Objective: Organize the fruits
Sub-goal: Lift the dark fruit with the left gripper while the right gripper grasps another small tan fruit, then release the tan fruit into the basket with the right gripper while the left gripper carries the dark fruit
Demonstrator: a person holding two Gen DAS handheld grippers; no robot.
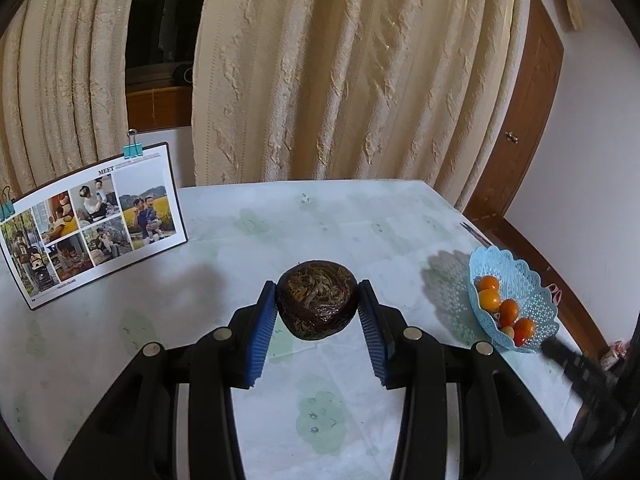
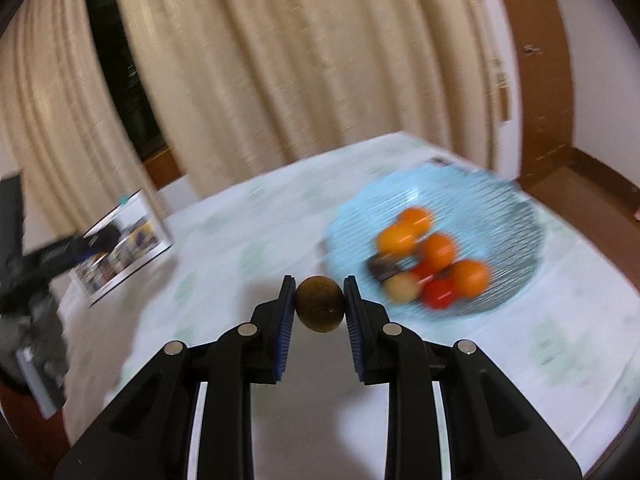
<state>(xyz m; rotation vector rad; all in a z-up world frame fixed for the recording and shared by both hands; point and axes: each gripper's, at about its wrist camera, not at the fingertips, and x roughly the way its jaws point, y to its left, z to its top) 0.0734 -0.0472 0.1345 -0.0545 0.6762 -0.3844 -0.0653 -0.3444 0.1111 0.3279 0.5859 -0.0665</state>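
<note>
My left gripper (image 1: 317,300) is shut on a dark brown wrinkled round fruit (image 1: 317,299), held above the table. My right gripper (image 2: 319,305) is shut on a small round brown fruit (image 2: 319,303), held in the air just left of the light blue lattice basket (image 2: 492,208). The basket holds several orange and red fruits (image 2: 438,250) and a pale one; this view is blurred. In the left wrist view the basket (image 1: 520,276) sits at the table's right edge, and part of the right gripper's black body (image 1: 576,368) shows beside it.
A photo board (image 1: 92,224) with teal binder clips stands at the table's left. The table (image 1: 360,216) has a pale green-patterned cloth. Beige curtains hang behind. A wooden door (image 1: 528,120) is at the right. The table's right edge runs just past the basket.
</note>
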